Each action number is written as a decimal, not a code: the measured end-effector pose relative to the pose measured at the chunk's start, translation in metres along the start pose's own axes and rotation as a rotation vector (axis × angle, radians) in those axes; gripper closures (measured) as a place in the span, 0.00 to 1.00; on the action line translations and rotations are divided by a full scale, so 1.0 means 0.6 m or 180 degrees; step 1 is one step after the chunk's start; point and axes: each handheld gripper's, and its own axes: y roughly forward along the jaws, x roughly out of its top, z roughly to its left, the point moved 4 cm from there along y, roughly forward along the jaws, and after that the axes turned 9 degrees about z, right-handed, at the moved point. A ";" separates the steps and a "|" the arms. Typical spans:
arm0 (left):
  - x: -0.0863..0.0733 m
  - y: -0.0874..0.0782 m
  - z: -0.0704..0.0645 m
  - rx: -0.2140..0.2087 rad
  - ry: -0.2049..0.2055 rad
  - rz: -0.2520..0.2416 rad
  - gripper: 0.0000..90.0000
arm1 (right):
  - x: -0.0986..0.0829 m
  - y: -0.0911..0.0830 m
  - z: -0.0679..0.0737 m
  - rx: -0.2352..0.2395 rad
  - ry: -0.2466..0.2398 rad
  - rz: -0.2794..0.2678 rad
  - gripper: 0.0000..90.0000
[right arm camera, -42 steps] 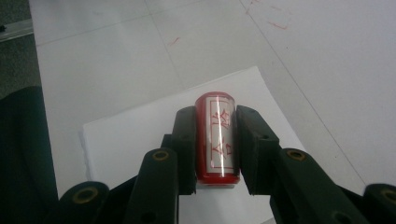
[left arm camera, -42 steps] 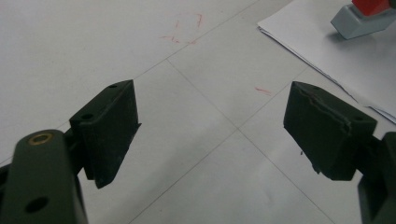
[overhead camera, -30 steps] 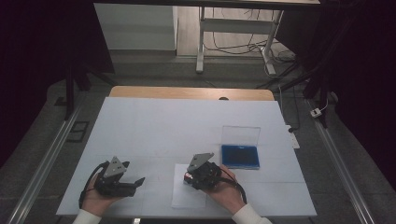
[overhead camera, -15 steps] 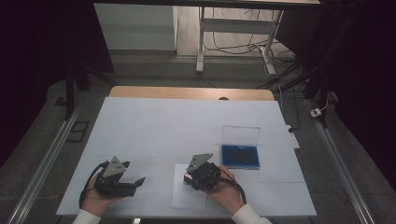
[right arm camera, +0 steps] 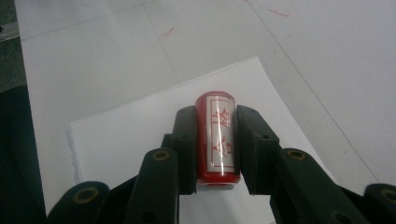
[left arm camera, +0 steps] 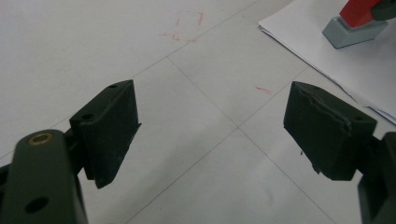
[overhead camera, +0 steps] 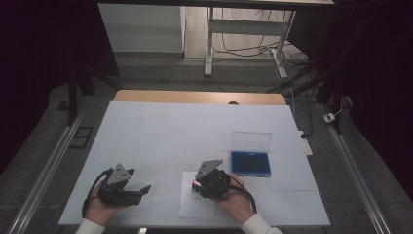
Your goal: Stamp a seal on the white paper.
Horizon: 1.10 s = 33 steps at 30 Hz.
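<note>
Red stamp [right arm camera: 215, 135] clamped in right claw [right arm camera: 215, 140].

Dim room, dark surrounds; table [overhead camera: 195, 131] evenly lit frm above. Close jaws soft-focus; glare streak on stamp [right arm camera: 218, 135].

A: What sits between the black jaws of the right tool [right arm camera: 215, 144]?

B: A red stamp [right arm camera: 216, 135], clamped from both sides. It has a pale label with red characters running along its length, and its rounded red end points away from the camera.

A: And under it?

B: A stack of white paper [right arm camera: 126, 140], its edges slightly fanned at the left corner. The stack lies on the white bench [right arm camera: 327, 56], which carries thin seam lines and a few faint red marks near the top.
</note>
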 end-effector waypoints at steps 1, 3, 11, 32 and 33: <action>0.000 0.000 0.000 -0.0001 -0.0002 0.0000 0.20 | 0.000 0.000 0.000 -0.0007 -0.0004 0.0001 0.78; 0.000 0.001 -0.001 -0.0004 0.0005 0.0012 0.20 | 0.000 0.001 0.001 -0.0008 0.0001 -0.0001 0.78; 0.000 0.002 -0.002 -0.0014 0.0010 0.0024 0.20 | -0.004 0.005 0.002 -0.0031 -0.0055 0.0010 0.78; -0.002 0.005 -0.003 -0.0005 0.0020 0.0064 0.21 | -0.002 0.008 0.004 -0.0065 -0.0042 0.0070 0.79; -0.002 0.005 -0.003 -0.0001 0.0022 0.0065 0.21 | -0.002 0.008 0.004 -0.0058 -0.0035 0.0075 0.79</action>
